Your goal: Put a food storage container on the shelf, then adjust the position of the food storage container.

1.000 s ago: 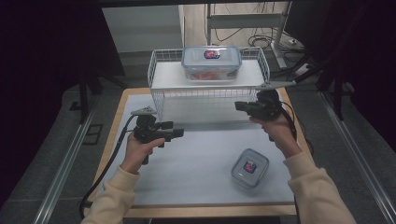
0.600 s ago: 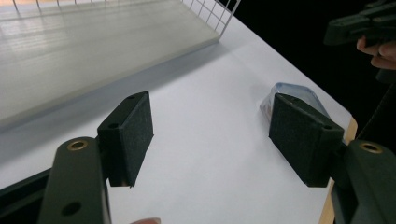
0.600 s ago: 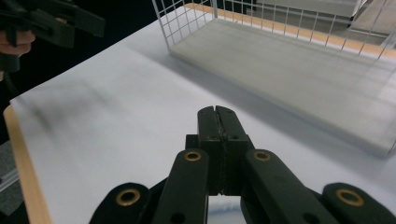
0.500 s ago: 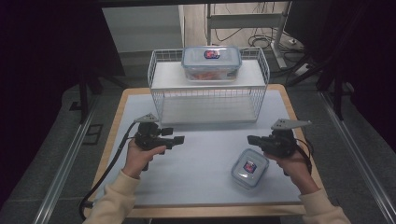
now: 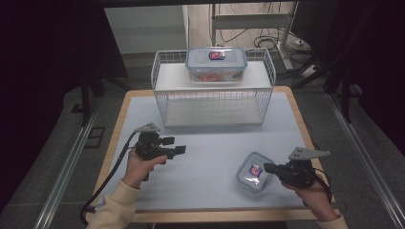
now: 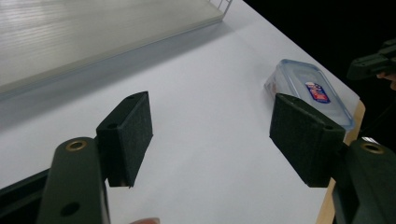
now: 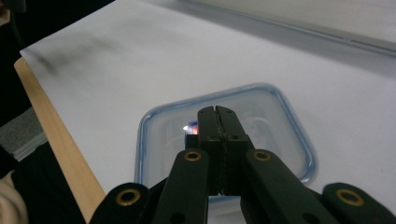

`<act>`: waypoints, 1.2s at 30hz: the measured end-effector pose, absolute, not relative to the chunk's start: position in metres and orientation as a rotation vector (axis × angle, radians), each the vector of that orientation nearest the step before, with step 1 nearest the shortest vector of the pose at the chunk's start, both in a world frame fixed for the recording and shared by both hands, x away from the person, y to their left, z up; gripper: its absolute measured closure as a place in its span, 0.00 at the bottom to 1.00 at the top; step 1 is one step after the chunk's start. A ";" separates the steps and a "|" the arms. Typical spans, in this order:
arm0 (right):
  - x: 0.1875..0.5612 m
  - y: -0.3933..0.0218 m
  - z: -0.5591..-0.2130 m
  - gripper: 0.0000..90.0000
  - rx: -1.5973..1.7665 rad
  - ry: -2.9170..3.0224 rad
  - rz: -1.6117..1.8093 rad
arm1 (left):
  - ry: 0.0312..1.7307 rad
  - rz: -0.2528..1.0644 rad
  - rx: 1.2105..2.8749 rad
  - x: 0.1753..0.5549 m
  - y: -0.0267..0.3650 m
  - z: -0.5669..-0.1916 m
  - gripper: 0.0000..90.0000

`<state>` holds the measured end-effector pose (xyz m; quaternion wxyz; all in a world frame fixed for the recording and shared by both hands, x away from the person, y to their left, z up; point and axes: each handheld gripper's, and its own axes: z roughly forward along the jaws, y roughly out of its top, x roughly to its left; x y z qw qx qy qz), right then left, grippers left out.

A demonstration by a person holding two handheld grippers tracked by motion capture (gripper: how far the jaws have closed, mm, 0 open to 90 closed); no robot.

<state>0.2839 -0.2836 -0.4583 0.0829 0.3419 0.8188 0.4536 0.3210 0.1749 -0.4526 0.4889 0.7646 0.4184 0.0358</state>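
Glossy clear plastic container (image 5: 254, 172), matt white tabletop (image 5: 210, 157) with wood edge, white wire rack (image 5: 213, 95).

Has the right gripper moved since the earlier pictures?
Yes. The right gripper has come from beside the white wire basket toward the table's near edge, by the small clear blue-rimmed container.

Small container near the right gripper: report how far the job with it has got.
Done: one large container sits on top of the wire rack. In hand: the right gripper, jaws shut and empty, points at the small container on the table. Left: opening, grasping and moving it. The left gripper waits open, apart.
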 end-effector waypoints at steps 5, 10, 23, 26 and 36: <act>0.273 -0.286 -0.461 0.99 1.016 2.454 1.360 | 1.031 0.107 1.865 0.318 0.180 -0.456 0.33; 0.260 -0.291 -0.470 0.99 1.019 2.480 1.336 | 1.044 0.109 1.876 0.315 0.184 -0.461 0.33; 0.243 -0.290 -0.483 0.99 0.972 2.569 1.263 | 1.047 0.099 1.891 0.316 0.179 -0.467 0.33; 0.243 -0.284 -0.488 0.99 0.951 2.618 1.224 | 1.050 0.102 1.891 0.316 0.179 -0.467 0.33; 0.246 -0.287 -0.494 0.99 0.946 2.669 1.169 | 1.051 0.089 1.892 0.316 0.180 -0.468 0.33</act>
